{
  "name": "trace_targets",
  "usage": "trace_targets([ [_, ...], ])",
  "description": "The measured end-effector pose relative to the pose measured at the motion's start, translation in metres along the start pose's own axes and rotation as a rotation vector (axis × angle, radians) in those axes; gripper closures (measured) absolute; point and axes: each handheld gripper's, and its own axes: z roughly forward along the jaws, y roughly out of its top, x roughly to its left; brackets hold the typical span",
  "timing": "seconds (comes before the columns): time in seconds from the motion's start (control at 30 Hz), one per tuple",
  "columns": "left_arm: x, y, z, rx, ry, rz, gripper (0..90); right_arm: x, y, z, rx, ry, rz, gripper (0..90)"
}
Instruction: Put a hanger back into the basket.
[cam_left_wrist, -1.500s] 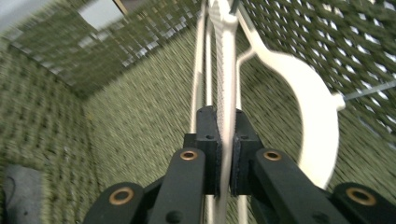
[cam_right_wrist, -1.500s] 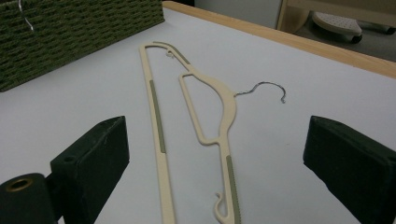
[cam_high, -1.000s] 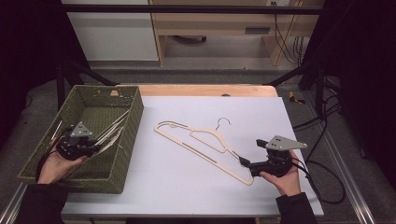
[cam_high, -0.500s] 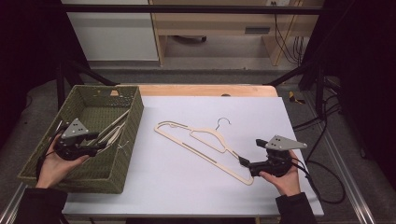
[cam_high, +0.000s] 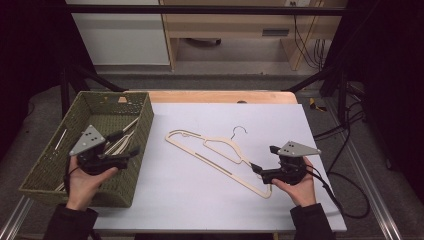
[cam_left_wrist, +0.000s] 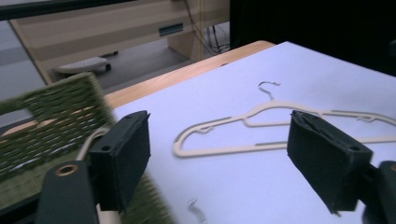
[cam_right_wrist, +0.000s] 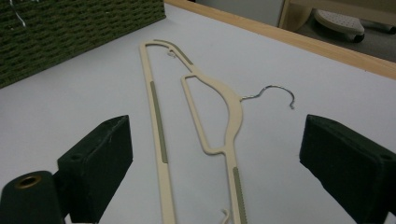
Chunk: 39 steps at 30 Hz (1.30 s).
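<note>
Item: cream hanger (cam_high: 220, 152) — lies flat on the white desk (cam_high: 200, 200), right of the green basket (cam_high: 45, 167) that holds more hangers.

Left gripper (cam_high: 131, 153): has lifted from the basket toward the desk; fingers have just been opening, now wide, nothing between them.

Right gripper (cam_high: 255, 169): fingers spread wide and empty at the hanger's near end — pickup likely next.

The high view looks forward and down over the whole desk (cam_high: 200, 200). Each tool view sits low and close between its own jaws. All three share the hanger (cam_high: 220, 155) (cam_left_wrist: 261, 126) (cam_right_wrist: 219, 121), near desk centre.
</note>
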Motion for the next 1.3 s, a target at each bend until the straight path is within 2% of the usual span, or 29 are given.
trace_targets([
  [0.23,-0.038,0.002,0.029,-0.001,-0.060,0.022,13.1,-0.006,-0.001,0.021,0.057,-0.018,-0.002,14.5],
  [0.27,-0.043,0.001,0.034,-0.004,-0.070,0.014,12.1,-0.007,-0.002,0.026,0.072,-0.024,-0.005,14.8],
  [0.43,-0.057,-0.002,0.051,0.010,-0.102,0.001,9.3,-0.010,-0.012,0.039,0.127,-0.039,0.003,17.4],
  [0.6,-0.062,-0.010,0.061,0.037,-0.107,0.006,9.0,-0.016,-0.025,0.048,0.184,-0.056,0.016,20.0],
  [0.67,-0.063,-0.012,0.062,0.031,-0.117,0.003,9.2,-0.018,-0.028,0.052,0.204,-0.066,0.013,21.9],
  [0.7,-0.063,-0.013,0.063,0.033,-0.124,0.001,9.2,-0.020,-0.031,0.055,0.216,-0.066,0.008,24.1],
  [0.83,-0.063,-0.018,0.067,0.052,-0.125,-0.003,9.2,-0.024,-0.038,0.063,0.253,-0.068,0.039,32.9],
  [0.93,-0.064,-0.020,0.070,0.066,-0.125,0.000,9.3,-0.027,-0.042,0.068,0.299,-0.083,0.014,37.4],
  [1.0,-0.065,-0.022,0.073,0.079,-0.123,0.008,9.3,-0.029,-0.043,0.071,0.319,-0.077,0.003,41.1],
  [1.13,-0.067,-0.023,0.075,0.084,-0.123,0.010,9.7,-0.027,-0.046,0.075,0.335,-0.072,-0.025,49.5],
  [1.17,-0.067,-0.023,0.075,0.085,-0.123,0.010,9.7,-0.028,-0.046,0.076,0.338,-0.071,-0.046,51.2],
  [1.2,-0.067,-0.023,0.075,0.086,-0.124,0.008,9.8,-0.027,-0.047,0.076,0.342,-0.064,-0.031,53.3],
  [1.3,-0.067,-0.025,0.077,0.094,-0.126,0.009,9.9,-0.027,-0.046,0.076,0.347,-0.045,-0.035,58.3],
])
